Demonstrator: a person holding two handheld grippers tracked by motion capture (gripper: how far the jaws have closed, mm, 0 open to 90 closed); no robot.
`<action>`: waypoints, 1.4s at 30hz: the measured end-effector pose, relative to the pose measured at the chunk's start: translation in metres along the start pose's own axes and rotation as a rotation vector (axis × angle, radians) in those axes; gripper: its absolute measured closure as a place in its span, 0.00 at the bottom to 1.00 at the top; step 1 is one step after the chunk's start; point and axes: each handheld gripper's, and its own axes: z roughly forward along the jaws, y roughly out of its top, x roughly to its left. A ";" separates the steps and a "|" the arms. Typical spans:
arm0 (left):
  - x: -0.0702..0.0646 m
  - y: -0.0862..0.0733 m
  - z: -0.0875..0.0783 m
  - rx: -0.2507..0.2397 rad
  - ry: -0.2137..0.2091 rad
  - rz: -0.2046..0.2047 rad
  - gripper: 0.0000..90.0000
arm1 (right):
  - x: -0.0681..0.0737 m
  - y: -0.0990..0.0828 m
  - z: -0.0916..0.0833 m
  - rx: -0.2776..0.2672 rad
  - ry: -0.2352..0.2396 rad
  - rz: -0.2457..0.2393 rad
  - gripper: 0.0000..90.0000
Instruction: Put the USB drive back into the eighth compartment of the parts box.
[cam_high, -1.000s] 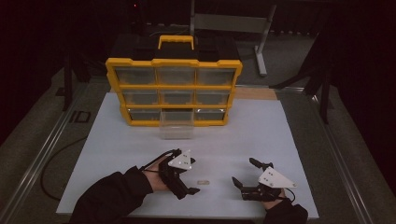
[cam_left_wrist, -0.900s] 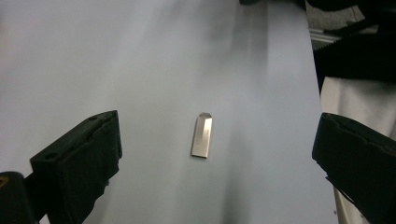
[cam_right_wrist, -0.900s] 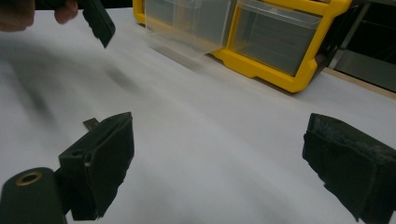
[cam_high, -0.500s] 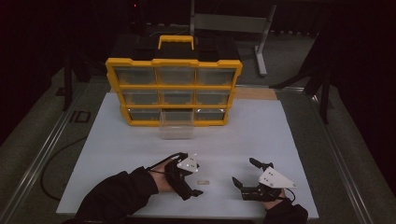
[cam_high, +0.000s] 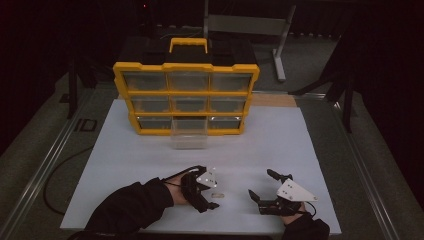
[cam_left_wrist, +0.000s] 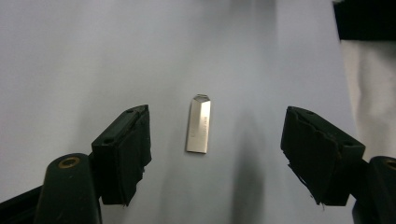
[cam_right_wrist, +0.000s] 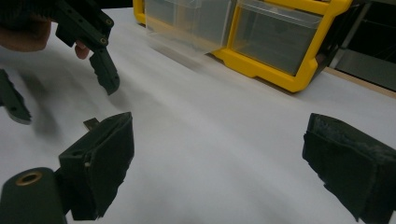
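At lower centre of the high view, the left gripper (cam_high: 214, 196) has just been closing its jaws around the small silver USB stick (cam_high: 217, 195), which lies flat on the white table (cam_high: 280, 145) between them, untouched. Lower right, the right gripper (cam_high: 262, 186) gapes wide, holding nothing.
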 end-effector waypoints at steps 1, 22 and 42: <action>0.000 0.000 0.001 0.005 0.007 0.004 0.31 | 0.000 0.000 0.000 0.000 0.000 0.000 0.10; 0.004 0.003 0.016 0.051 0.023 -0.017 0.74 | 0.000 0.000 0.000 0.001 0.002 -0.001 0.10; 0.007 0.005 0.018 0.064 0.023 -0.027 0.89 | 0.000 0.000 0.000 0.002 0.002 -0.002 0.10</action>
